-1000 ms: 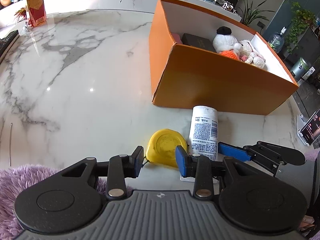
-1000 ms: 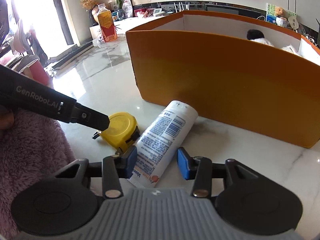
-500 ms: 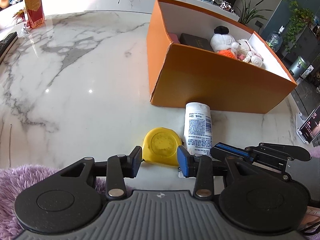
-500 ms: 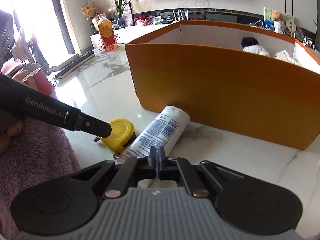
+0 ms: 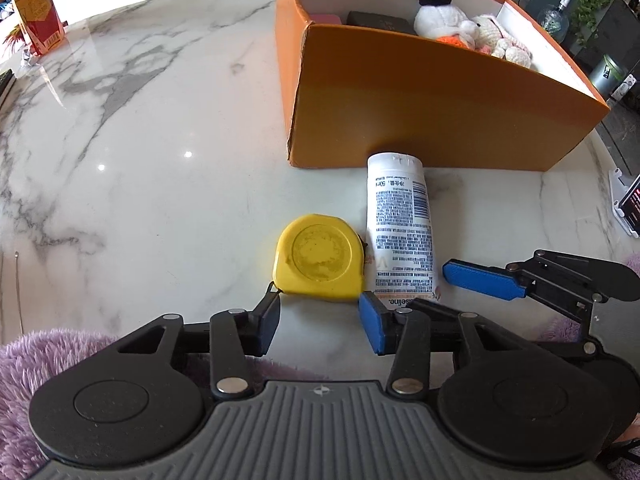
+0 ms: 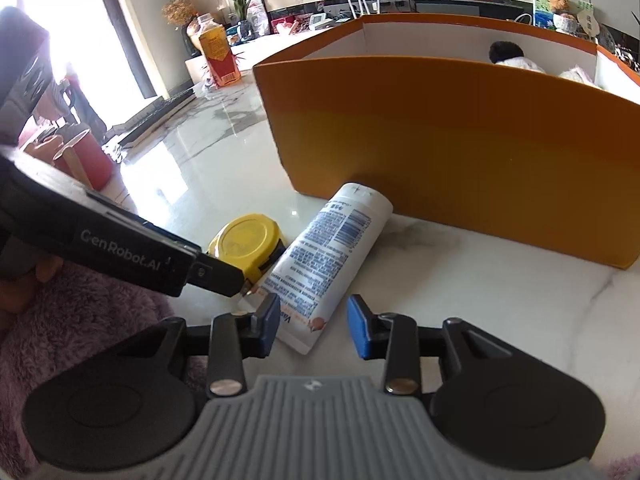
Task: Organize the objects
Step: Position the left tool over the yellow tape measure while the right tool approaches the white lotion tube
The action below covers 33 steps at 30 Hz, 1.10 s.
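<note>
Left wrist view looks steeply down on a white marble desk [image 5: 132, 152]. A yellow tape measure [image 5: 318, 258] lies flat just ahead of the left gripper [image 5: 320, 314], whose fingers [image 5: 269, 316] are spread and opening, with the near edge of the tape measure at the mouth of the gap and neither pad pressing on it. Right beside the tape measure, touching or almost touching it, lies a white tube [image 5: 402, 228] printed with small text, its flat capped end against the front wall of an orange box [image 5: 432, 108]. Inside the box sit a white plush toy with a black top [image 5: 438, 14], a second pale knitted toy [image 5: 500, 38], a dark flat case [image 5: 378, 22] and something pink [image 5: 326, 19]. An orange juice bottle [image 5: 36, 18] stands far off at the desk's upper left.

Right wrist view shows the right gripper [image 6: 313, 326] with its fingers [image 6: 267, 322] apart and opening; the crimped tail of the tube [image 6: 332, 256] lies between them on the desk, and no pad grips it. The tape measure [image 6: 246, 242] sits left of the tube, partly hidden by the black body of the left gripper [image 6: 218, 276]. A purple fluffy sleeve [image 6: 72, 320] fills the lower left of the view. The orange box [image 6: 460, 152] stands behind the tube.
</note>
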{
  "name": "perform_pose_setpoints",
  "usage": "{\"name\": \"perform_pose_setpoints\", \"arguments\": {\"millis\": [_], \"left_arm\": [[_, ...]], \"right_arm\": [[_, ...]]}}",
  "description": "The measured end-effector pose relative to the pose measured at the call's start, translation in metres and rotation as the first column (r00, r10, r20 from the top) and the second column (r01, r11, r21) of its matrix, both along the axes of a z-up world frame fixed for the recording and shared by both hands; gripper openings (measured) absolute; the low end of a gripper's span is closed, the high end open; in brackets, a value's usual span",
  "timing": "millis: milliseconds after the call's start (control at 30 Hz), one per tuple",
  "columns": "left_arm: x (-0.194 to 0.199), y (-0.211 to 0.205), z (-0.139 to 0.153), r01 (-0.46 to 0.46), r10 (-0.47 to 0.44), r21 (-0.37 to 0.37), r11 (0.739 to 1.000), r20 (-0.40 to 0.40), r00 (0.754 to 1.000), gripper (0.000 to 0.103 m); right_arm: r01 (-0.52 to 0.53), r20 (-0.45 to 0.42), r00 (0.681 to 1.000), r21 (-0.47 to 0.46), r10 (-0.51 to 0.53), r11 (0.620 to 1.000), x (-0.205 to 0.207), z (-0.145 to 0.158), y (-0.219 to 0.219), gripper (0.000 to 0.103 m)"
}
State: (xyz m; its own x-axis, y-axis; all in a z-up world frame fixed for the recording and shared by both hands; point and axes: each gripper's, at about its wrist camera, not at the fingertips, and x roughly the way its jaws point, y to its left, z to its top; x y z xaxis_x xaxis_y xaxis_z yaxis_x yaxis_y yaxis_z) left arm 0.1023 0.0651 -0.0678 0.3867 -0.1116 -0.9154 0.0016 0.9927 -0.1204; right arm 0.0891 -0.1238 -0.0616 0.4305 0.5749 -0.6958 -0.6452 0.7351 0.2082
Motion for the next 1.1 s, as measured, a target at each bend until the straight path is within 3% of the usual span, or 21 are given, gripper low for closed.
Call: {"name": "perform_pose_setpoints", "arguments": {"millis": [133, 300, 600, 733, 800, 967, 1100], "left_arm": [[0.000, 0.000, 0.000, -0.003, 0.003, 0.013, 1.000, 0.001, 1.000, 0.045], [-0.001, 0.000, 0.001, -0.005, 0.005, 0.010, 1.000, 0.010, 1.000, 0.045], [-0.004, 0.006, 0.005, -0.043, 0.044, -0.006, 0.999, 0.037, 0.998, 0.041], [-0.005, 0.008, 0.006, -0.050, 0.050, -0.019, 0.999, 0.046, 0.998, 0.041], [-0.005, 0.008, 0.006, -0.051, 0.052, -0.020, 0.999, 0.047, 0.998, 0.041], [-0.006, 0.009, 0.006, -0.045, 0.047, -0.024, 0.999, 0.051, 0.998, 0.041], [-0.010, 0.010, 0.008, -0.031, 0.034, -0.048, 0.998, 0.077, 0.996, 0.041]], "right_arm": [[-0.084, 0.055, 0.995, -0.065, 0.087, 0.994, -0.014, -0.002, 0.013, 0.058], [-0.093, 0.155, 0.981, -0.164, 0.118, 0.982, -0.024, -0.007, 0.025, 0.062], [-0.081, 0.183, 0.977, -0.139, 0.107, 0.987, -0.017, -0.012, 0.032, 0.079], [-0.065, 0.187, 0.978, -0.139, 0.090, 0.988, -0.016, -0.013, 0.032, 0.078], [-0.056, 0.187, 0.979, -0.135, 0.081, 0.989, -0.017, -0.012, 0.029, 0.071], [-0.028, 0.198, 0.979, -0.145, 0.057, 0.989, -0.020, -0.010, 0.023, 0.065], [-0.008, 0.266, 0.963, -0.159, 0.051, 0.987, -0.032, -0.005, 0.021, 0.064]]}}
